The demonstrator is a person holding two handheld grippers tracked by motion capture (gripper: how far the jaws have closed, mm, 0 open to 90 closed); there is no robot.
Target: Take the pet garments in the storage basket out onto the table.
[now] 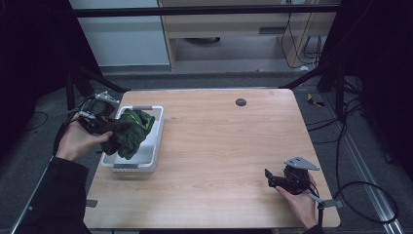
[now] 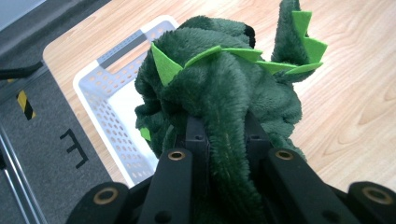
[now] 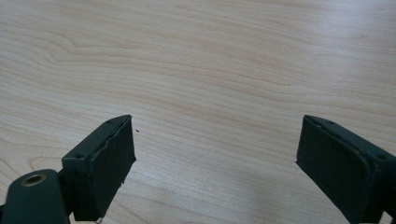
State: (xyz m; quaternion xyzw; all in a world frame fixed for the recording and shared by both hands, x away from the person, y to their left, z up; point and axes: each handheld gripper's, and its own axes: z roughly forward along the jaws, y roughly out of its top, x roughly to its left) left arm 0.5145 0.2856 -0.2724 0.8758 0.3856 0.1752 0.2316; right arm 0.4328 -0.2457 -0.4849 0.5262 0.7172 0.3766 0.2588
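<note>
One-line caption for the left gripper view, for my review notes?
Left claw clamped on a dark green plush toy with light green felt spikes, held above a white perforated basket on the wooden table.

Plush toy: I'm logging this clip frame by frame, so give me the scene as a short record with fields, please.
held thing: green plush toy with light green felt spikes
held by: left tongs, shut on a fold of the plush
toy position: over the white basket; whether it touches the basket is unclear
basket position: left edge of the table
right tongs: open, nothing between them, low over bare wood near the table's right front corner
other marks: small dark disc at the table's far side
</note>
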